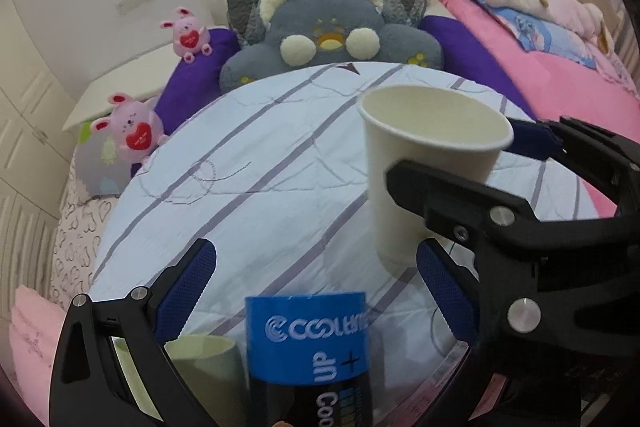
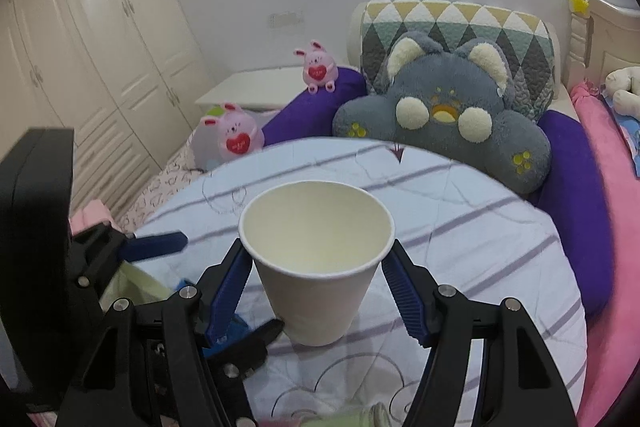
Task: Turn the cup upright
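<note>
- A bedroom: a bed [image 2: 500,267] covered by a pale blue quilt with purple stripes, a grey plush bear cushion [image 2: 444,119] and a triangle-patterned pillow [image 2: 460,23] at its head, two pink bunny toys [image 2: 236,137] to the side, and cream wardrobe doors [image 2: 88,27] behind.
- The white paper cup [image 2: 316,259] stands mouth-up on the quilt, its empty inside showing.
- The right tool [image 2: 316,291] brackets the cup, a blue pad at each side of the wall just under the rim. The pads look to be touching or just off it; the pictures do not settle whether the cup is gripped.
- The left tool [image 1: 316,291] stands wide apart and holds nothing. A blue-labelled cylindrical can [image 1: 308,347] sits between its fingers, and a second pale cup [image 1: 204,367] lies near the left finger.
- Judged from this, the flip looks done and the step in hand is the set-down or release.
- The next move calls for spreading the right tool evenly and drawing straight back, since the soft quilt could let a light cup tip.
</note>
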